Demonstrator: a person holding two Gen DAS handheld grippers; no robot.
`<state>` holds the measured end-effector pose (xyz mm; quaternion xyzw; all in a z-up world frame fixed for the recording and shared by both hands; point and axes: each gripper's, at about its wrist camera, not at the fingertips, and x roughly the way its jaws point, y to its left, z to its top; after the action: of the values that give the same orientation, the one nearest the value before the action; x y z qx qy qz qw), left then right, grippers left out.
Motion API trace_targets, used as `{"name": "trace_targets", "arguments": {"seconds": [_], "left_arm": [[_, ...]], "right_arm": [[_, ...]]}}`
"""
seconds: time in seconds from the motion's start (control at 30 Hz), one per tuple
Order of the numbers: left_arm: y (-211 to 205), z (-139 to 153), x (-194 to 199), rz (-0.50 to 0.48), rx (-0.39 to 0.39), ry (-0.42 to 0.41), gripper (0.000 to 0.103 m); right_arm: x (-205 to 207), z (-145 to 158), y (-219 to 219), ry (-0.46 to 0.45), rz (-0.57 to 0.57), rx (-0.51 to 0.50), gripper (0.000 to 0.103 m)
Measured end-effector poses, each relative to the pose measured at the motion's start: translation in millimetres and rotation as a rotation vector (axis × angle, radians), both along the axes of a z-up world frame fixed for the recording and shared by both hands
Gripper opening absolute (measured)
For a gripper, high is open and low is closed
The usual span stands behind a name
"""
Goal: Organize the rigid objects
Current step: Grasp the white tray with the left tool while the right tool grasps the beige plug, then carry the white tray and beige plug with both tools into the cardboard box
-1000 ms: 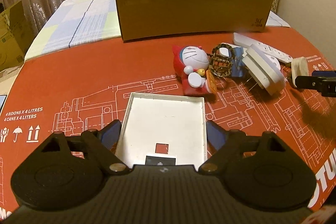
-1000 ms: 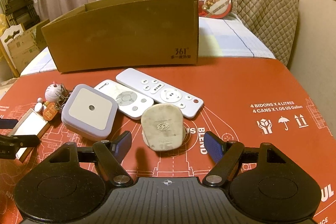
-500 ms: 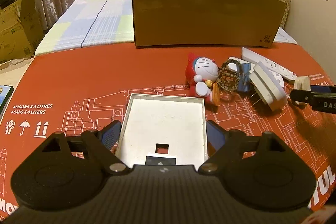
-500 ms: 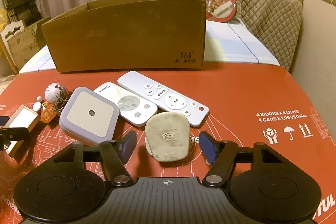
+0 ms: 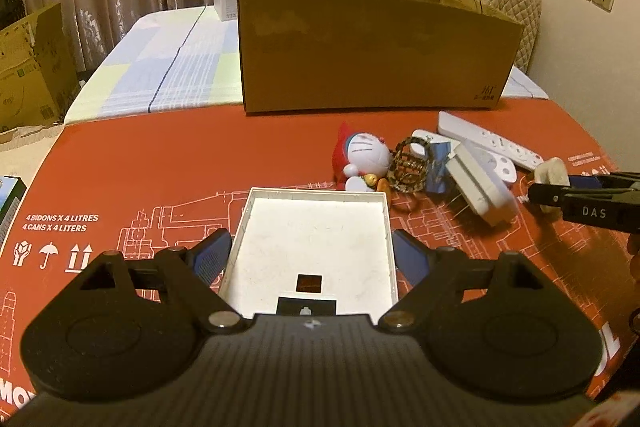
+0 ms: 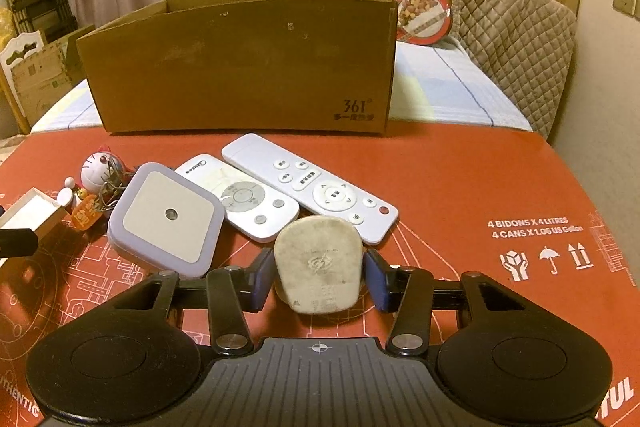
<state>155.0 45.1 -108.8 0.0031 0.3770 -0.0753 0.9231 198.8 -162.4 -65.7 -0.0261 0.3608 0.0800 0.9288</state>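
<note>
On my left, the left gripper [image 5: 310, 257] sits spread wide, its blue pads [image 5: 210, 259] flanking the shallow white tray [image 5: 276, 223] without clearly touching its walls; the tray lies flat on the red worktop [image 5: 160, 167]. Just past the tray's far right corner I've got the Doraemon toy [image 5: 366, 157], with a brassy keychain charm [image 5: 410, 167] tucked against it. Moving right, the square night light [image 6: 166, 217] lies face up beside the short white remote [image 6: 240, 199], and the long white remote [image 6: 316, 187] runs alongside that one, angled toward the right. Behind the whole cluster, the open cardboard box [image 6: 240, 63] stands upright at the far edge of the red worktop.

Over to my right, the right gripper [image 6: 318, 279] has its fingers closed in around the off-white plug adapter [image 6: 318, 263]. The blue pads [image 6: 260, 279] hug both flanks, but I can't tell whether they're truly pinching it or just short of contact. The adapter sits just in front of the remotes, its near end between my fingers. In the left view that gripper's arm reaches in from the right edge.
</note>
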Motion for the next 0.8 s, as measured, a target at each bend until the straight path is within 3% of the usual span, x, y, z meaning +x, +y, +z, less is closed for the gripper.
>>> {"name": "trace_targets", "arguments": {"seconds": [0.8], "left_arm": [[-4, 24, -7, 0.017, -0.006, -0.078, 0.083]], "right_arm": [[-13, 17, 0, -0.081, 0.009, 0.004, 0.042]]}}
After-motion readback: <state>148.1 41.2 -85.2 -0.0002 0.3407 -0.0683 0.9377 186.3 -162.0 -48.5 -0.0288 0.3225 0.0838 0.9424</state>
